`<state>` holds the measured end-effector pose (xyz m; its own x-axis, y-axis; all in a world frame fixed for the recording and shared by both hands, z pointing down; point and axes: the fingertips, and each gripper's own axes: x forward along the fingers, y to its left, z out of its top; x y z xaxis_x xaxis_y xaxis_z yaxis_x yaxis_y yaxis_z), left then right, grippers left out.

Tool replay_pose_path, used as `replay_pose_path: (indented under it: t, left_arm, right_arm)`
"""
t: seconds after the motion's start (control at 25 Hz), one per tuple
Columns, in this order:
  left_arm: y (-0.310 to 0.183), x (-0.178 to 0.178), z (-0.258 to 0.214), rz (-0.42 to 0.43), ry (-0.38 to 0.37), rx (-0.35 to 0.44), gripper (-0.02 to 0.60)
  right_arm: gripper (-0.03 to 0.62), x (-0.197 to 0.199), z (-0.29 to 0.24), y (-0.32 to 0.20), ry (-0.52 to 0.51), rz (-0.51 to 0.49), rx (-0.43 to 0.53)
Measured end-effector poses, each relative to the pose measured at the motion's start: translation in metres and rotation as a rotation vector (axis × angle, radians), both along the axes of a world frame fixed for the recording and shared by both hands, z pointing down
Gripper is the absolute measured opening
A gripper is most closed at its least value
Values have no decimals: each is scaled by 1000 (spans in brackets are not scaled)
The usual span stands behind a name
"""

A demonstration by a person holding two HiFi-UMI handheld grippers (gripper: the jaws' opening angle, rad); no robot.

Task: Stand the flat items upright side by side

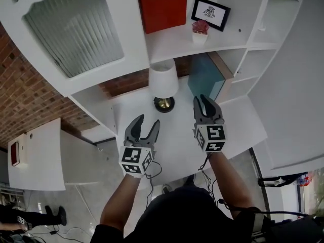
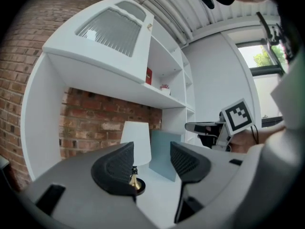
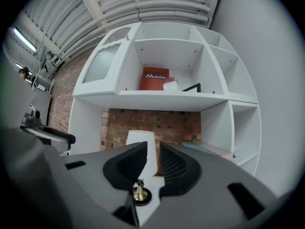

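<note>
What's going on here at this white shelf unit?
A person holds a gripper in each hand above the shelf unit's desk surface. The left gripper has its jaws apart, the right gripper has them nearly together, and neither holds anything. Ahead stand a white-shaded lamp and a teal flat item that appears to lean against the right divider, untouched.

On the counter (image 1: 131, 110) the lamp (image 1: 163, 80) stands near the back wall, and to its right the flat item (image 1: 205, 77) stands on edge against the partition at the counter's right end. On the shelf (image 1: 172, 44) above, the box (image 1: 161, 6) is at the left, the potted plant (image 1: 200, 30) to its right and the picture frame (image 1: 210, 13) behind the plant. The left tool (image 1: 148, 119) is in front of the lamp, and the right tool (image 1: 204, 98) is beside it, in front of the flat item.
</note>
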<state>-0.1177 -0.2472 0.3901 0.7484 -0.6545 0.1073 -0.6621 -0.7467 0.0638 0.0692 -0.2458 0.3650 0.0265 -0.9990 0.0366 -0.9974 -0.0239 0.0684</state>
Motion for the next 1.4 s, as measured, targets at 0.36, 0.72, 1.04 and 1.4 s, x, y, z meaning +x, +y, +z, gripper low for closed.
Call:
replay_pose_path:
  t: [0.36,0.72,1.04,1.4]
  left_arm:
    - [0,-15,-55,-6,95,93,225]
    - [7,-23,-68,-22,132,110,215]
    - [12,-18,-71,-4,156,105,210]
    - [14,-15,-69,1,147,99,207]
  right_arm:
    - [4,-36,-49,14,46,-12,91]
    - [0,-57,-59,25,74,-72,102]
    - [0,-55,-60,34,81,-57,97]
    - [0,-52,-59,39,70,-60,95]
